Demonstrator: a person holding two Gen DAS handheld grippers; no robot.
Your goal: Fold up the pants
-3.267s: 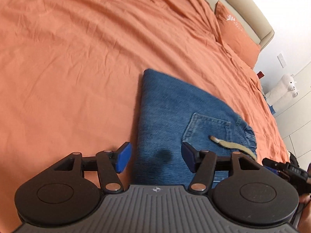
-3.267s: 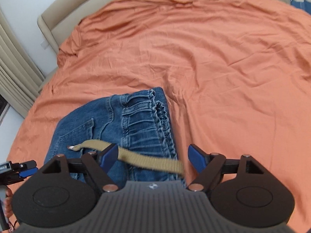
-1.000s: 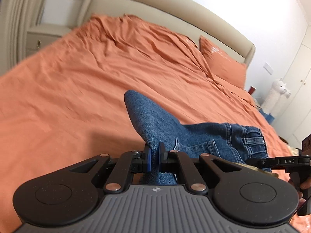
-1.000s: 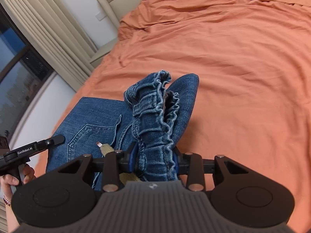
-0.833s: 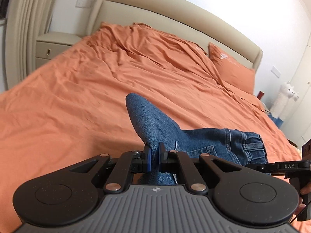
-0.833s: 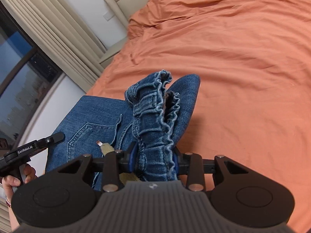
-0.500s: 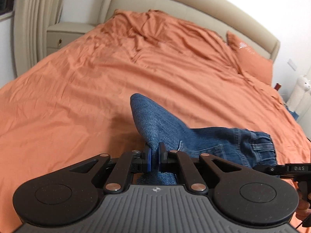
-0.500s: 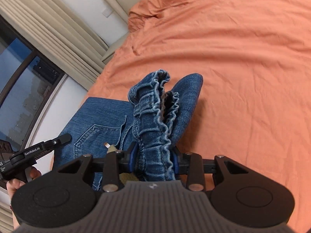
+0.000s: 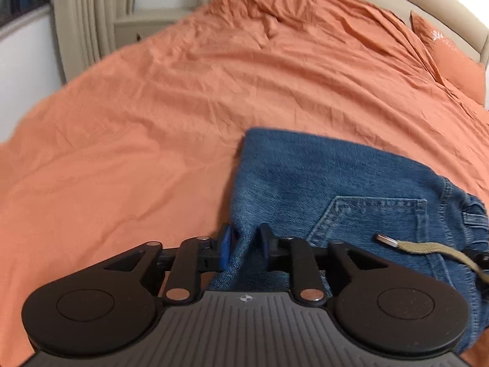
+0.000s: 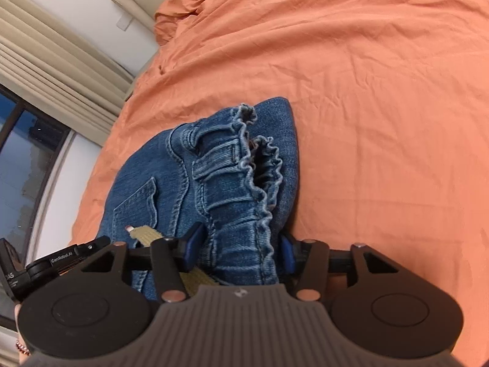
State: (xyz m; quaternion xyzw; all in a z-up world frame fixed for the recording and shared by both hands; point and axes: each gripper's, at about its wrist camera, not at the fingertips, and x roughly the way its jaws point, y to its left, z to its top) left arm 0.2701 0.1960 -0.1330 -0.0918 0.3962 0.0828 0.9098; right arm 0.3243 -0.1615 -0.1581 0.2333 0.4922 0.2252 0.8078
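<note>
Both jaws releasing the folded jeans (image 9: 321, 177) on the bed (image 9: 152, 122).
Left gripper (image 9: 244, 249) and right gripper (image 10: 238, 249) have just been opening, denim loose between them; the cloth looks thick, soft and heavy, best gripped at the waistband (image 10: 253, 183) or a folded edge.

Left gripper (image 9: 243, 246): matte black body, ribbed grey top plate bearing a small round emblem, two round black side discs, black linkage arms with copper-coloured rivets, blue fingertip pads (image 9: 225, 246). Right gripper (image 10: 239, 249): identical build. White "GenRobot.AI" lettering marks the left unit in the right wrist view. A beaded bracelet (image 10: 22, 346) is worn at the wrist.
</note>
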